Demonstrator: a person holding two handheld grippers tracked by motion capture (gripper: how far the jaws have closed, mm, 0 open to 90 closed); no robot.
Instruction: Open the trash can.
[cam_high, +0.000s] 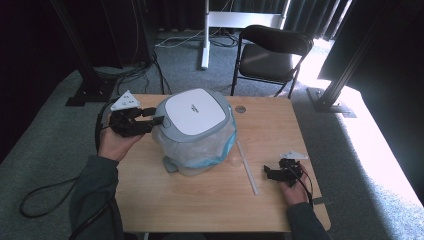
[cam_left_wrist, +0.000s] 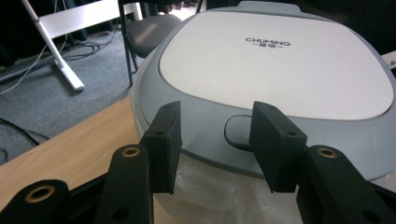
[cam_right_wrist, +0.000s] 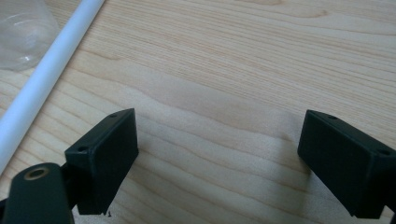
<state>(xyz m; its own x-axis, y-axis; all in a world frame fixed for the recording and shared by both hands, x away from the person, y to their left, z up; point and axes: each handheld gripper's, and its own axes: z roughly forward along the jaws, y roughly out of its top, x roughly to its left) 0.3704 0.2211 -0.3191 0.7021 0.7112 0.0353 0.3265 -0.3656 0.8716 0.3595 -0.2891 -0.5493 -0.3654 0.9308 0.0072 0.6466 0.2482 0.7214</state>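
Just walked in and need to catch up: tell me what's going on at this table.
A person holds a gripper in each hand. The left gripper is open at the grey lid of an appliance wrapped in a plastic bag, jaws either side of the lid's button, not clamped. The right gripper is open, low over the bare table, beside a white tube.

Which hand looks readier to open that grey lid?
Probably the left. Its gripper is open at the lid, fingers either side of its latch button. The right gripper rests apart, by the white tube.
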